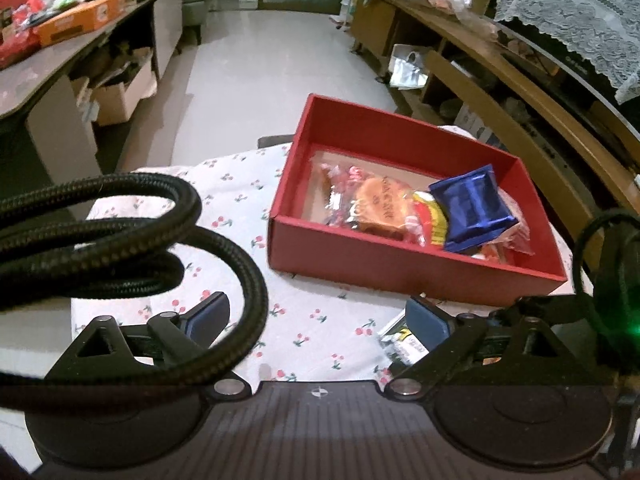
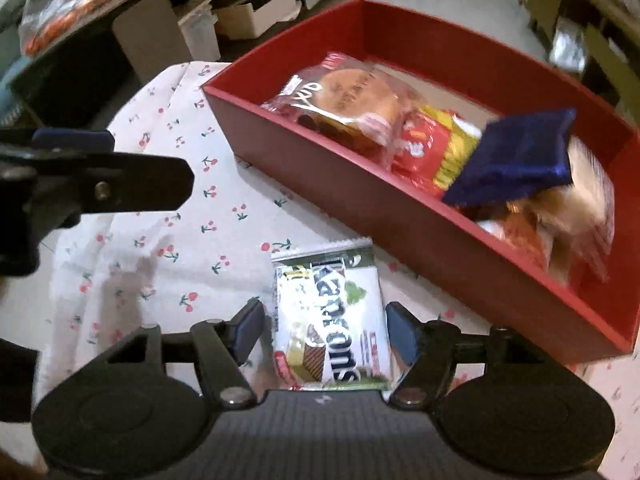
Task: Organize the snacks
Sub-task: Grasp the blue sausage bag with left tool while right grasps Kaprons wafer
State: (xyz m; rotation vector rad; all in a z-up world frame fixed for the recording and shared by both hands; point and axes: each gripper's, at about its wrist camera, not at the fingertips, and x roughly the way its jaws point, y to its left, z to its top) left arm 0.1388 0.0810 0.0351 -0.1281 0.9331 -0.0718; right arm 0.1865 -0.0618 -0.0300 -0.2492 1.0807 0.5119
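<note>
A red box (image 1: pixel 400 268) (image 2: pixel 320 168) stands on a cherry-print cloth (image 1: pixel 248 196) and holds several snack packs, with a dark blue packet (image 1: pixel 474 212) (image 2: pixel 516 160) on top. A white wafer packet (image 2: pixel 332 316) lies on the cloth in front of the box. My right gripper (image 2: pixel 326 330) is open, its fingers either side of the white packet. My left gripper (image 1: pixel 318 320) is open and empty above the cloth, left of the box front; the white packet peeks out by its right finger (image 1: pixel 400 344). The left gripper also shows in the right wrist view (image 2: pixel 112 184).
A black braided cable (image 1: pixel 132 240) loops over the left of the left wrist view. A cluttered table (image 1: pixel 80 28) with snack boxes stands far left, a wooden shelf unit (image 1: pixel 500 80) at right. Cardboard boxes (image 2: pixel 248 12) sit on the floor beyond.
</note>
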